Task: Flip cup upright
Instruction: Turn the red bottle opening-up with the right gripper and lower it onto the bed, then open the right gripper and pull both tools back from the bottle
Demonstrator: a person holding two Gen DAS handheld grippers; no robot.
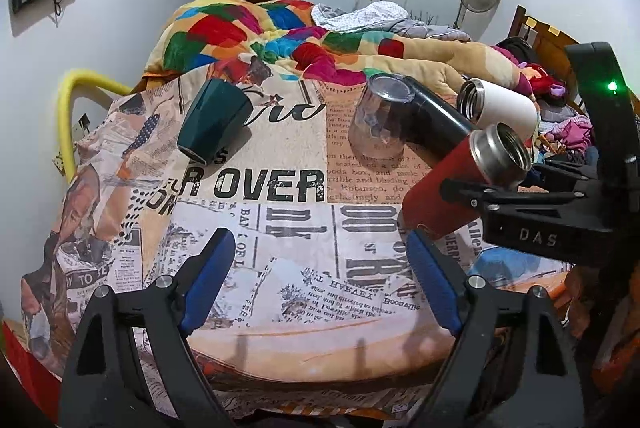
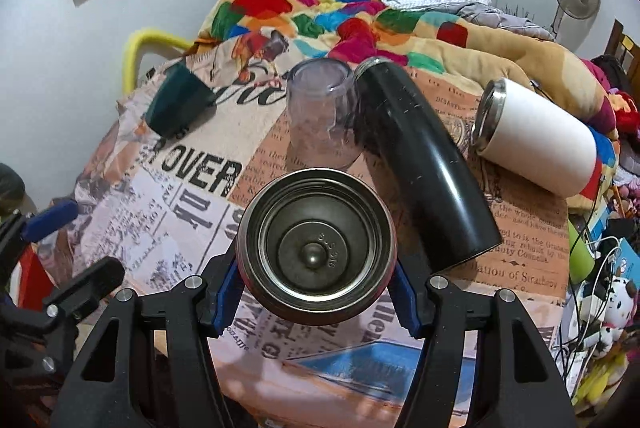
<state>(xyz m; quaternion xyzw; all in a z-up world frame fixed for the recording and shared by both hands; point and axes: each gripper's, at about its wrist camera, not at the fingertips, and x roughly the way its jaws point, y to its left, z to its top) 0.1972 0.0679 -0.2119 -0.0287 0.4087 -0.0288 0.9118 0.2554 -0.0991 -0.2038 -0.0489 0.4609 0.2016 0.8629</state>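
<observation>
My right gripper (image 2: 316, 292) is shut on a red steel-lined cup (image 2: 316, 248); its open mouth faces the right wrist camera. In the left wrist view the red cup (image 1: 440, 196) is tilted, mouth up and to the right, base near the newspaper-print cloth (image 1: 280, 248), with the right gripper (image 1: 472, 192) around it. My left gripper (image 1: 320, 276) is open and empty above the cloth's near part. A dark green cup (image 1: 212, 124) lies on its side at the left. A clear cup (image 1: 380, 116) stands mouth down.
A black flask (image 2: 424, 164) and a white flask (image 2: 536, 140) lie on their sides at the right. A colourful blanket (image 1: 280, 36) is heaped behind the cloth. A yellow rail (image 1: 72, 108) runs at the left. Toys and cables (image 2: 600, 288) crowd the right edge.
</observation>
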